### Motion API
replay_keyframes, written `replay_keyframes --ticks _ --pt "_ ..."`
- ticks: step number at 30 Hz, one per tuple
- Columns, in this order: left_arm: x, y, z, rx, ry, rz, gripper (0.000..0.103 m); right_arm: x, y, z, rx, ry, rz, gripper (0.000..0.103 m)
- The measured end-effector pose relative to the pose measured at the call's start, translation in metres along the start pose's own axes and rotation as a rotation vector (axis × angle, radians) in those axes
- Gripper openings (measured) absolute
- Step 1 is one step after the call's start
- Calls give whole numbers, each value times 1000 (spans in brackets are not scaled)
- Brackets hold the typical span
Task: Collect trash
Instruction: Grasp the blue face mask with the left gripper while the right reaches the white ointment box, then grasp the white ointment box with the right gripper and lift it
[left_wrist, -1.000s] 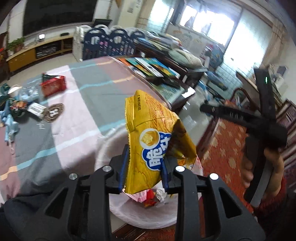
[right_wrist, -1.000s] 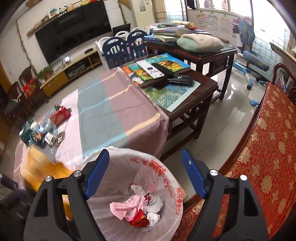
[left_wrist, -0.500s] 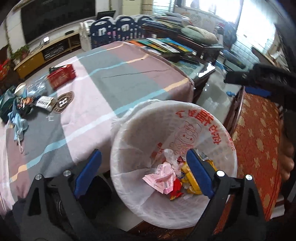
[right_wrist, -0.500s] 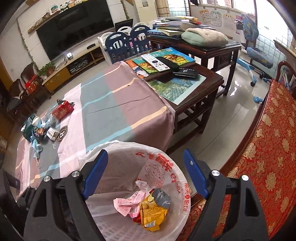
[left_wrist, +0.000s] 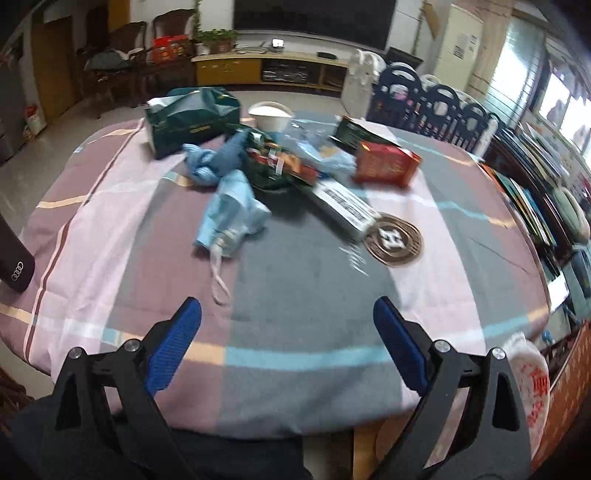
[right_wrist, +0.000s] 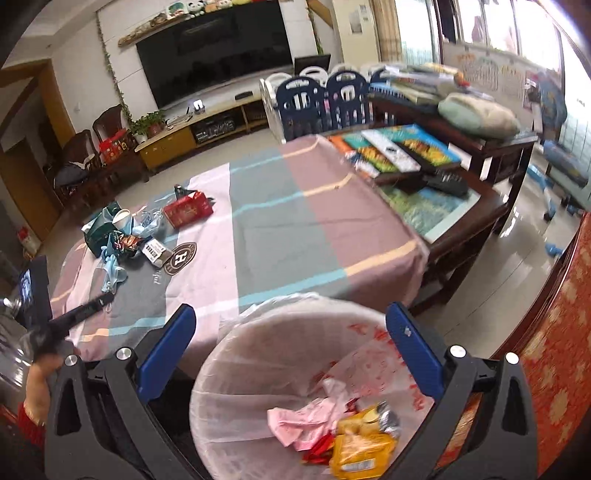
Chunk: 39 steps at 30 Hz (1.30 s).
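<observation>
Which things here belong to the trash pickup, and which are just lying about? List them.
Job: crumpled blue mask, snack wrapper, red box, lined bin, open left claw.
Lying about: books, remote, pillow.

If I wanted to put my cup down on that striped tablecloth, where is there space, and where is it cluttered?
The tablecloth is bare from the round brown coaster across to the books at its far end, and along the near edge by the bin. The crowded part is the trash pile between the green bag and the red box.
</observation>
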<state>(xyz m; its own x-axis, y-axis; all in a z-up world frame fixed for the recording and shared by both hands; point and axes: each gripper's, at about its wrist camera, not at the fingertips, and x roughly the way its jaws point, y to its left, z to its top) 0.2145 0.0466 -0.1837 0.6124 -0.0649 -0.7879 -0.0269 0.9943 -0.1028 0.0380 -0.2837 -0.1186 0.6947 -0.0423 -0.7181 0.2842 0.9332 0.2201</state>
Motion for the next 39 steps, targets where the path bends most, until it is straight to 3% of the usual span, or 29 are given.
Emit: replay_keyframes --ticks 5,9,14,16,17,19,21,23,26,29,31,33,37,38,39 --pt "39 46 40 -91 -15 53 94 31 10 -3 4 110 69 100" --pt "62 61 57 -116 -26 30 94 41 27 -4 -58 106 63 100" --pt "86 47 63 -35 -12 -10 94 66 57 4 -104 132 76 100" --pt "88 43 62 -9 -15 -19 83 79 76 11 -129 136 87 100" --pt "90 41 61 1 -9 -27 68 86 84 14 -139 138 93 100" --pt "93 41 58 13 16 -64 56 105 109 21 -176 135 111 100" --pt "87 43 54 5 2 -80 36 126 136 26 -224 135 116 100" --pt "69 50 51 -27 -44 -87 23 149 164 32 -278 145 123 100" --pt "32 71 36 -188 -148 -112 23 186 210 40 -381 152 129 100" --pt "16 82 16 -278 -159 -109 23 227 252 44 -513 180 112 100" --pt "7 90 8 -344 -175 -149 23 254 271 46 -567 215 96 100" --pt "1 93 4 -363 -193 -163 23 276 279 49 -565 261 97 100" --pt "14 93 7 -372 -126 -189 23 298 283 52 -566 299 94 99" --pt "15 92 7 -368 -121 -187 23 299 283 51 -579 296 86 97" --pt "15 90 7 -361 -121 -185 23 300 284 50 -590 292 76 89"
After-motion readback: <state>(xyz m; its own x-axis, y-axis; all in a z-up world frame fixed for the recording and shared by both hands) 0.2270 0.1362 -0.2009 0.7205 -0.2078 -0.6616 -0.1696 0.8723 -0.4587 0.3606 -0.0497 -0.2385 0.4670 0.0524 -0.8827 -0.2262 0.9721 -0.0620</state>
